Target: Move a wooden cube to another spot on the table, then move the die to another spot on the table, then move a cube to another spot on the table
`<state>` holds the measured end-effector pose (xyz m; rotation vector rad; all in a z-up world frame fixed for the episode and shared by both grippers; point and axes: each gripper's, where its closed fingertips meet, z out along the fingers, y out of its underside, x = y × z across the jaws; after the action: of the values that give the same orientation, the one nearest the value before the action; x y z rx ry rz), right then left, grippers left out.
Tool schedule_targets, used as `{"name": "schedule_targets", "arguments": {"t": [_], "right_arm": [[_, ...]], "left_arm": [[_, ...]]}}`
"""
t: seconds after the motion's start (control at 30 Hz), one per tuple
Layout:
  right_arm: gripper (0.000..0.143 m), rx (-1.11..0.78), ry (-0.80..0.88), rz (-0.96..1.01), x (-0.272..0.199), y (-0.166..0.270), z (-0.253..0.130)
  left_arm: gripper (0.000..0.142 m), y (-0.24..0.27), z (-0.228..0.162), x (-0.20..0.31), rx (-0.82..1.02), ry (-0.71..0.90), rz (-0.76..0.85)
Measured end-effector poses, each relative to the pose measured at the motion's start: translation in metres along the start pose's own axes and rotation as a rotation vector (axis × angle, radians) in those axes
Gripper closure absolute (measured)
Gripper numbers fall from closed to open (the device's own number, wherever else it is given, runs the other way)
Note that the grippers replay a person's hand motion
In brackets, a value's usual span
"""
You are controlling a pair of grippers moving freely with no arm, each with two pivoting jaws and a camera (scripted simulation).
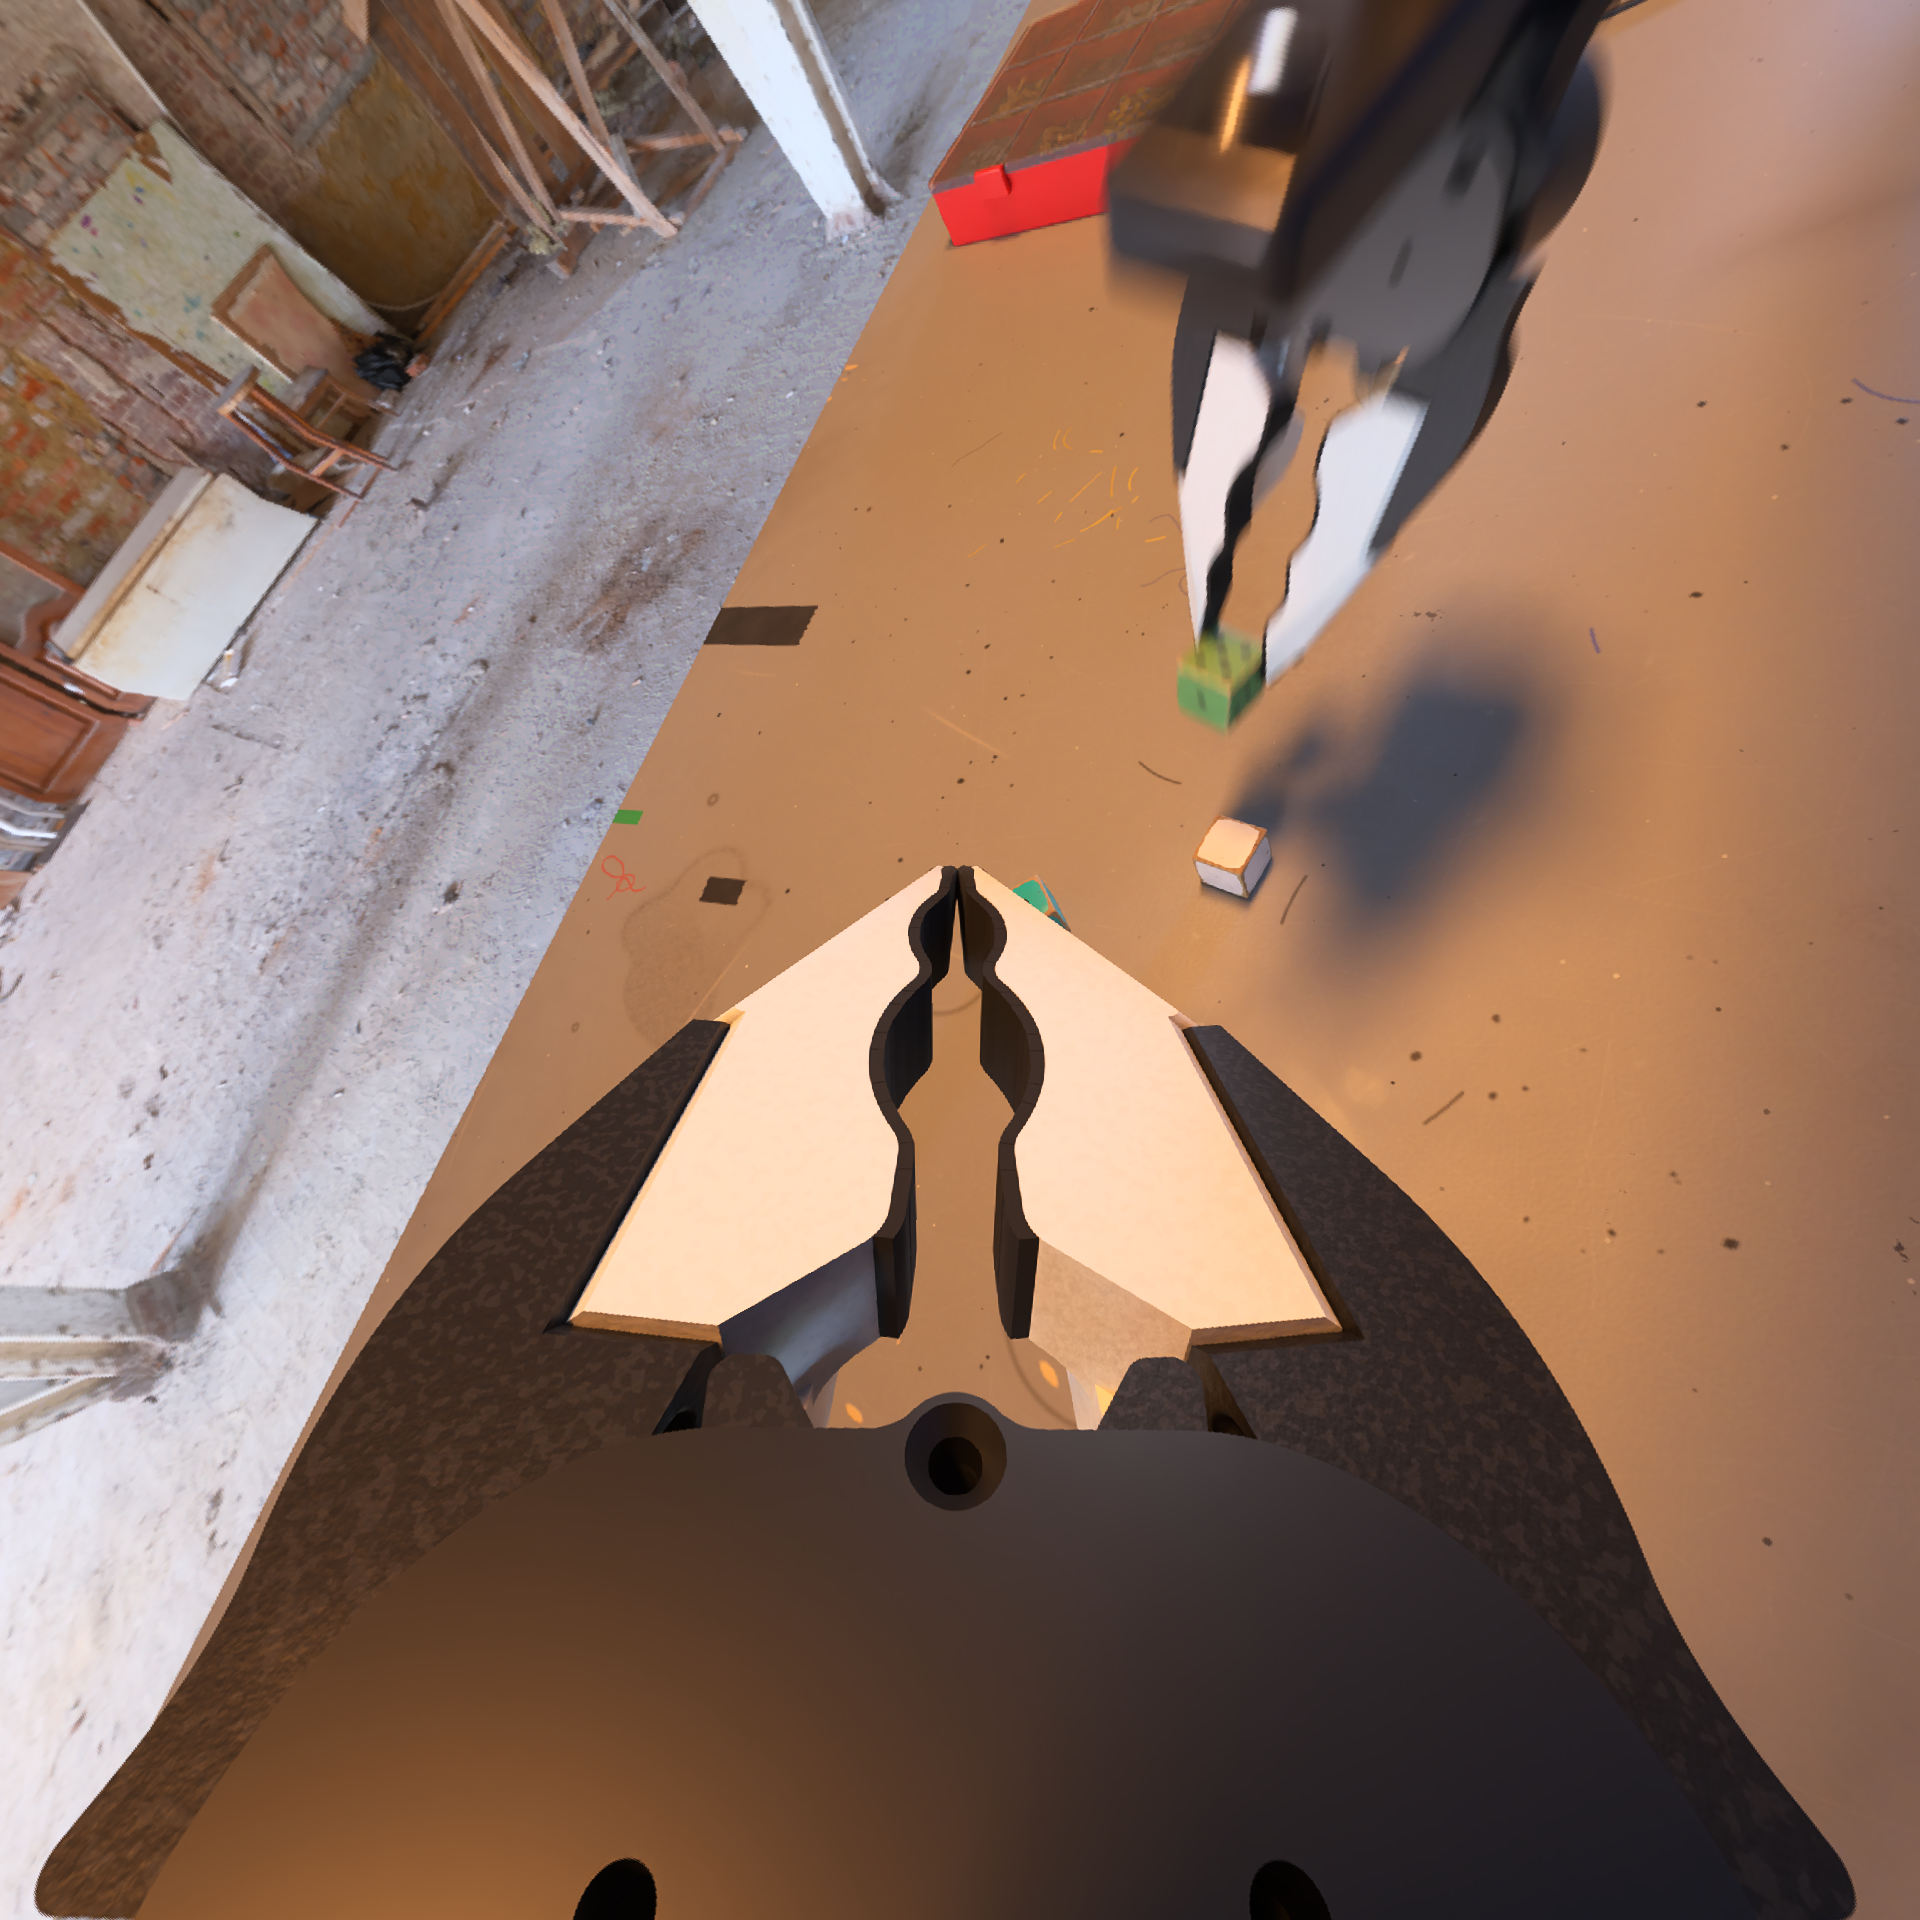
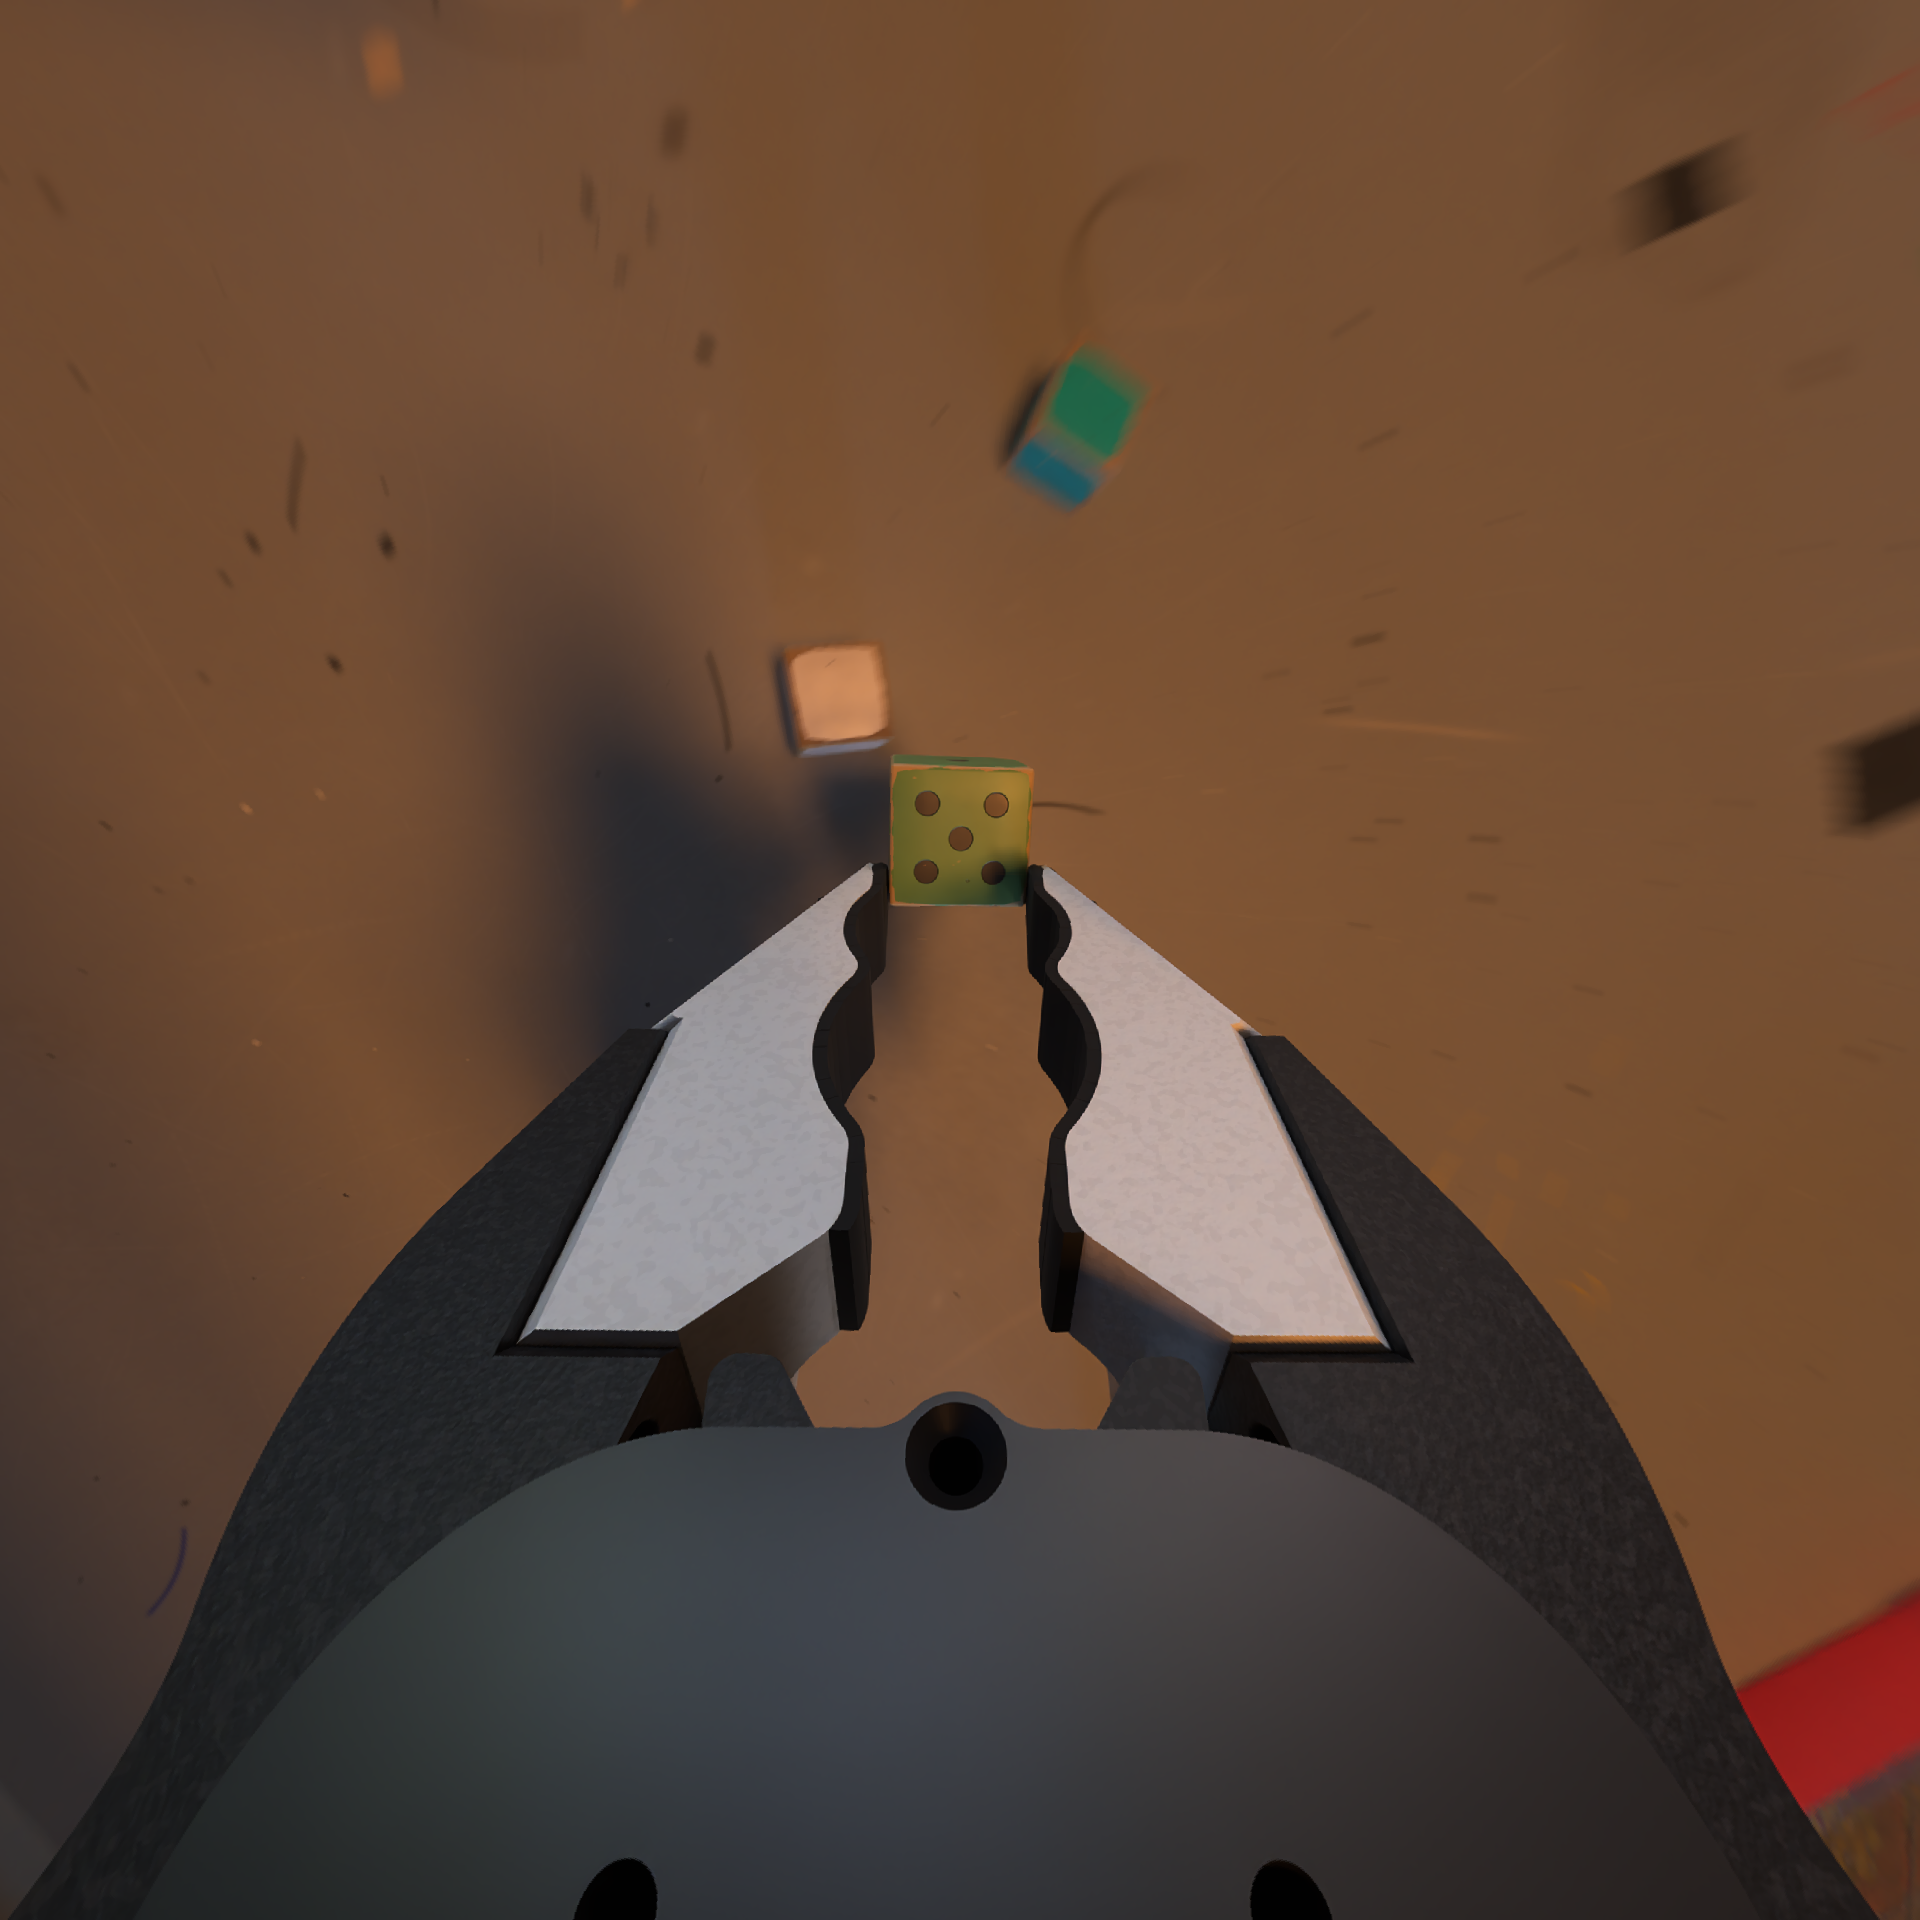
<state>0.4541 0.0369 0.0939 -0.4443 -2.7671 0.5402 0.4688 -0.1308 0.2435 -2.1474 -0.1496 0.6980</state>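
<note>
Between the fingertips of the right gripper (image 2: 958, 883), a green die (image 2: 961, 831) was clamped, its five-pip face turned back toward the wrist camera; the two tips pressed against its left and right sides. Seen from the left wrist view, the same gripper (image 1: 1236, 639) hung above the brown table (image 1: 1558, 1143) with the die (image 1: 1218, 681) at its tips, apparently clear of the surface, though the blur made the gap hard to judge. Just beyond the die and slightly left of the right gripper's axis lay a pale wooden cube (image 2: 836, 696). Farther ahead and to the right sat a cube with green and blue faces (image 2: 1075, 426), blurred.

The left gripper (image 1: 956, 878) was clenched, its tips meeting with nothing between them. Immediately past its right fingertip a corner of the green-and-blue cube (image 1: 1039, 899) showed, mostly hidden. Ahead and to the right rested the pale wooden cube (image 1: 1231, 857), and beyond it the die in the other gripper's grasp. At the far end of the table stood a red box (image 1: 1023, 197).
</note>
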Motion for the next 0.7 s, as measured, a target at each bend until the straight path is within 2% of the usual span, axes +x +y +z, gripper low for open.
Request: {"name": "schedule_targets", "arguments": {"t": [0.1, 0.17, 0.2, 0.27, 0.37, 0.5, 0.7], "right_arm": [[0.117, 0.244, 0.227, 0.099, 0.034, -0.002, -0.088], [0.117, 0.296, 0.354, 0.224, 0.057, 0.031, -0.128], [0.117, 0.264, 0.37, 0.293, 0.065, 0.057, -0.135], [0.117, 0.144, 0.352, 0.411, 0.078, 0.111, -0.127], [0.117, 0.018, 0.23, 0.521, 0.085, 0.168, -0.087], [0.117, -0.091, 0.055, 0.508, 0.074, 0.192, -0.035], [0.117, -0.225, -0.003, 0.438, 0.066, 0.205, 0.003]], "left_arm": [[0.142, -0.001, -0.002, -0.001, 0.008, -0.004, -0.004], [0.142, -0.001, -0.002, -0.001, 0.007, -0.005, -0.005], [0.142, -0.001, -0.001, -0.001, 0.005, -0.005, -0.004], [0.142, -0.001, 0.0, 0.001, 0.001, -0.002, -0.001], [0.142, -0.001, 0.004, 0.005, -0.007, 0.008, 0.007], [0.142, 0.0, 0.011, 0.01, -0.03, 0.022, 0.024], [0.142, 0.002, 0.017, 0.011, -0.043, 0.029, 0.021]]}}
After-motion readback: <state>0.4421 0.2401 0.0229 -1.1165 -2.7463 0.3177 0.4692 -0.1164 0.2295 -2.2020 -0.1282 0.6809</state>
